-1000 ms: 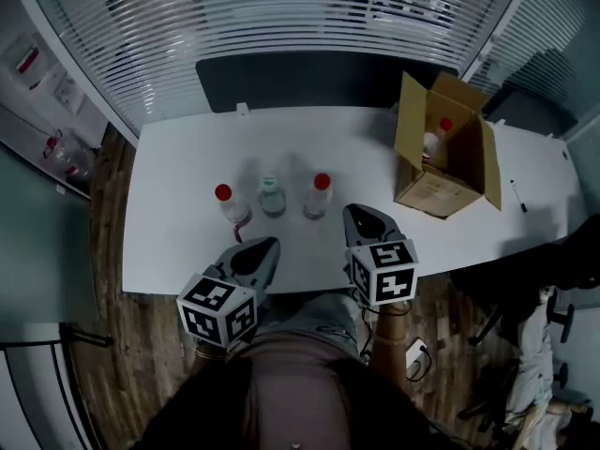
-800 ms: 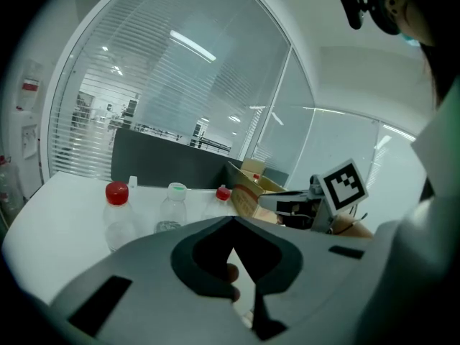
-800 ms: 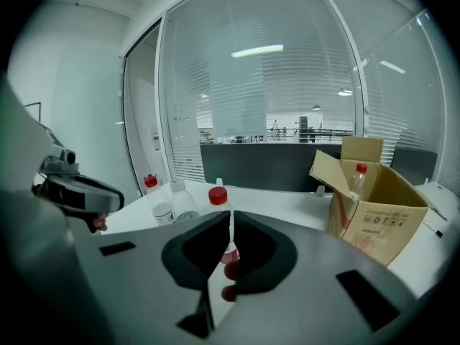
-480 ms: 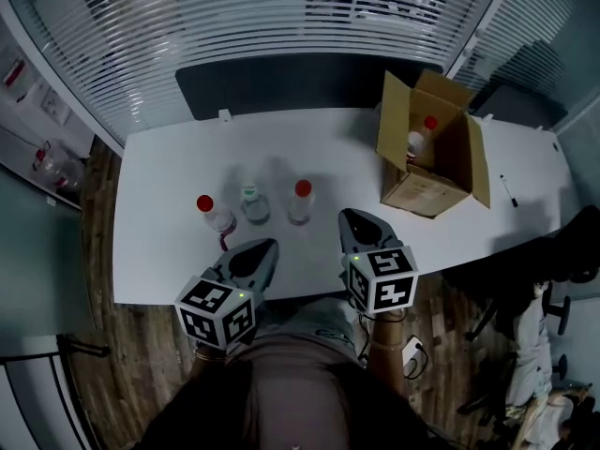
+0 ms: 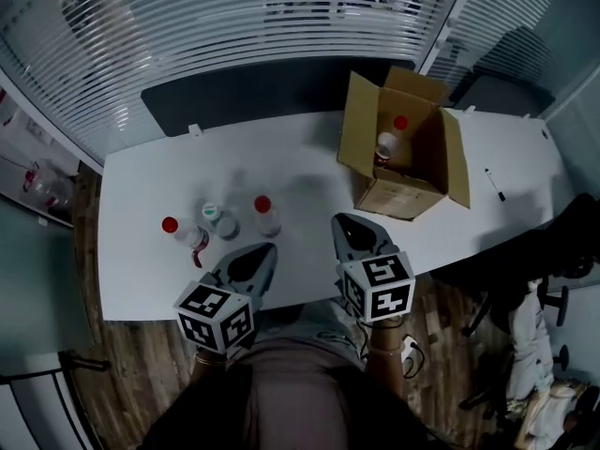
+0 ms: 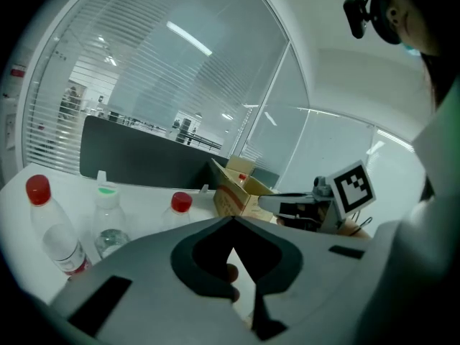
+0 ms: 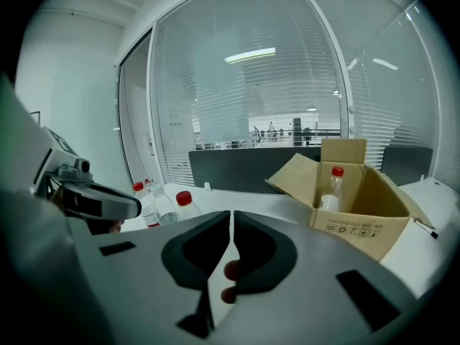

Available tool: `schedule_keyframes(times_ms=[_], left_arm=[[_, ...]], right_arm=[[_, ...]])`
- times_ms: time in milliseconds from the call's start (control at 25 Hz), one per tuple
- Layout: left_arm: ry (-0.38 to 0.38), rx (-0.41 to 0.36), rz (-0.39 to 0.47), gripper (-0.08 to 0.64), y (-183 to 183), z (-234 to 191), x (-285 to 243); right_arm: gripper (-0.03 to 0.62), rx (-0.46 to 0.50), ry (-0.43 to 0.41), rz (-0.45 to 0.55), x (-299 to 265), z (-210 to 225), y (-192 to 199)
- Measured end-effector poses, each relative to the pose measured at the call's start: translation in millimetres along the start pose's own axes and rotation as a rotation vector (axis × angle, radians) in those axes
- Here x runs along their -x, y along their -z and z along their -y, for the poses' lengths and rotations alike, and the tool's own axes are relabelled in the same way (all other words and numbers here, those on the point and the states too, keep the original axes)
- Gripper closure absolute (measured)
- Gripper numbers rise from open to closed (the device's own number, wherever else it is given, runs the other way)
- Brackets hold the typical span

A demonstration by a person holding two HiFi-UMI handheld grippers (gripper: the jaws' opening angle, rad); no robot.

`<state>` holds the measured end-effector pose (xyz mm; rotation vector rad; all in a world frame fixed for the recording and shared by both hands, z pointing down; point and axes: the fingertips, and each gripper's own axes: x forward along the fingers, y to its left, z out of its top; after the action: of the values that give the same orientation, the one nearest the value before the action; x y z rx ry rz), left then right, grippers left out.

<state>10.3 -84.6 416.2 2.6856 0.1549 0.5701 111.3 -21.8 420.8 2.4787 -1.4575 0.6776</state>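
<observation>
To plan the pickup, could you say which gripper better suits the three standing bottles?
Likely the left gripper: it sits just before the bottles; the right gripper is nearer the box.

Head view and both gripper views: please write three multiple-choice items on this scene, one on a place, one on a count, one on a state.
1. Where does the cardboard box stand?
A. on the right part of the table
B. on its left part
C. on the floor

2. How many bottles stand outside the box?
A. one
B. three
C. five

3. How are the tongs of the right gripper?
A. wide open
B. shut on a bottle
C. shut, holding nothing

Key: 1 A, the box lies beyond the right gripper; 2 B, two red caps and one green cap stand in a row; 3 C, the tongs meet with nothing between.
</observation>
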Motion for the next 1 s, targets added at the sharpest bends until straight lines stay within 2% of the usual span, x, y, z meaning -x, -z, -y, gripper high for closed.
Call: schedule_keyframes(times_ms=[520, 1000], left_arm=[[0.099, -0.036, -0.01, 0.554, -19.2, 65.2, -88.1], [0.112, -0.024, -0.024, 0.554, -21.0, 104.0, -146.8]], right_arm=[[0.554, -0.02, 0.071, 0.067, 38.7, 97.1, -9.9], [0.554, 0.008, 0.057, 0.096, 54.0, 154.5, -21.0]])
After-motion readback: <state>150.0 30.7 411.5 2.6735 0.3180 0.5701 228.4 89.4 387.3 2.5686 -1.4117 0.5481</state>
